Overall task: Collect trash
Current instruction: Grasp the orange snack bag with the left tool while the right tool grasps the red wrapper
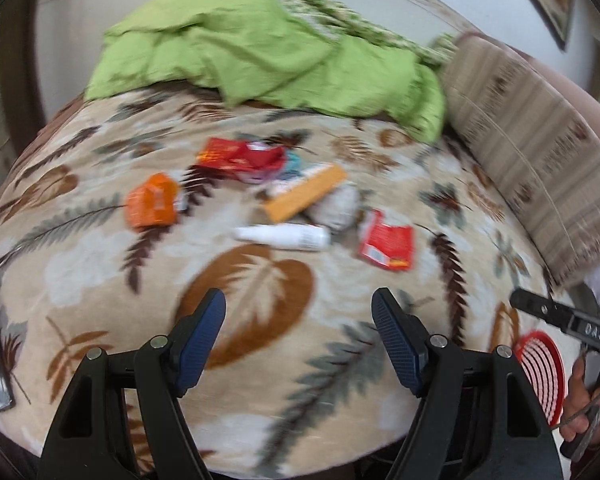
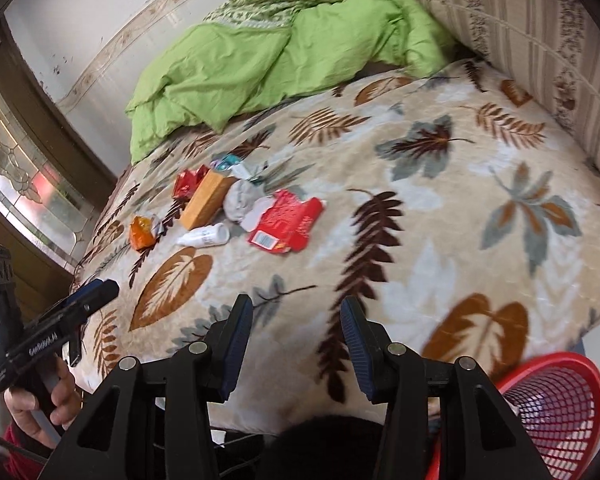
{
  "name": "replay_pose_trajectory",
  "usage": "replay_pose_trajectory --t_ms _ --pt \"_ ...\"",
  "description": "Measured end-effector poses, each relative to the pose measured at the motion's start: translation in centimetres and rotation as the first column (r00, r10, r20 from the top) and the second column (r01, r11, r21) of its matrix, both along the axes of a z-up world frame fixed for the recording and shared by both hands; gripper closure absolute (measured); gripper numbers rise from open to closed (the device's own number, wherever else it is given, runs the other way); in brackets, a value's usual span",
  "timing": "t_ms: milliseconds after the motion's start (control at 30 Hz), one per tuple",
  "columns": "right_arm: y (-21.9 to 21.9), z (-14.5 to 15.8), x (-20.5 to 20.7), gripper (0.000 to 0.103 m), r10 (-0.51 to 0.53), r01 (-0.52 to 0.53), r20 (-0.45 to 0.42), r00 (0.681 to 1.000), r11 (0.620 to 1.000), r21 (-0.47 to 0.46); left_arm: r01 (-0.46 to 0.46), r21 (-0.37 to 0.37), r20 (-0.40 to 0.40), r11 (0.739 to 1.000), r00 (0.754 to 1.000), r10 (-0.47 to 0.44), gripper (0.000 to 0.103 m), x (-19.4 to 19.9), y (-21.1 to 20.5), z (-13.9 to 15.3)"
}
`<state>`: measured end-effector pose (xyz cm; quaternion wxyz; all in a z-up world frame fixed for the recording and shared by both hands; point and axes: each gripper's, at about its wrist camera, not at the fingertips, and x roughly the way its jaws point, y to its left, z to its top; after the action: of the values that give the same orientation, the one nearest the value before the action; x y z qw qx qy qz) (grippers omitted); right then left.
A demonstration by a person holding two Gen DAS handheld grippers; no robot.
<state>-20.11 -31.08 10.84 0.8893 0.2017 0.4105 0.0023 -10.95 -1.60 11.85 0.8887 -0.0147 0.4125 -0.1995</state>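
Orange wrapper [image 1: 152,200], white bottle [image 1: 284,237] and red packet [image 1: 386,246] all lie mid-bed [image 1: 100,264], none picked up yet; left tool [image 1: 299,334] and right tool [image 2: 296,342] are both open and empty; red basket [image 2: 556,408] waits by the bed's near right corner.

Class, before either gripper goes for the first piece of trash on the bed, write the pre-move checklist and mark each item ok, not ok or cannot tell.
1. Left gripper jaws open, empty: ok.
2. Right gripper jaws open, empty: ok.
3. Trash in view on the blanket, white bottle nearest: ok.
4. Red basket beside the bed, mouth unobstructed: ok.
5. Basket empty: cannot tell.
6. Pictures sharp enough for aiming: not ok, blurred.
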Motion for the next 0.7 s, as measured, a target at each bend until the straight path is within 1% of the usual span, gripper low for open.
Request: replay_pose_trajectory --t_ms 200,400,467,533,667,700 --pt "1.4 -1.5 3.7 0.053 0.031 -0.031 -0.033 0.999 0.999 0.02 -0.133 0.005 -0.019 0.991 0.991 0.133 0.028 3.7 4.5 -1.4" --pt "1.1 -3.6 8.1 0.053 0.023 -0.019 -0.063 0.998 0.998 0.058 -0.225 0.019 -0.029 0.974 0.974 0.226 0.028 7.8 7.6 -2.5" --pt "0.7 -4.3 9.4 0.053 0.008 -0.003 -0.074 0.997 0.998 0.069 -0.229 0.014 -0.036 0.973 0.973 0.229 0.028 9.4 7.8 -2.9" --pt "0.4 -5.0 10.7 0.053 -0.004 0.011 -0.088 0.996 0.997 0.076 -0.231 0.026 -0.045 0.973 0.972 0.232 0.028 11.0 7.7 -3.5" --pt "-0.1 -6.5 13.0 0.053 -0.027 0.04 -0.121 0.992 0.993 0.108 -0.24 0.082 -0.023 0.967 0.97 0.243 0.028 13.8 6.8 -4.4" --pt "-0.1 -7.0 13.7 0.053 -0.03 0.045 -0.132 0.991 0.993 0.113 -0.25 0.11 -0.014 0.962 0.967 0.253 0.027 14.6 6.6 -4.8"
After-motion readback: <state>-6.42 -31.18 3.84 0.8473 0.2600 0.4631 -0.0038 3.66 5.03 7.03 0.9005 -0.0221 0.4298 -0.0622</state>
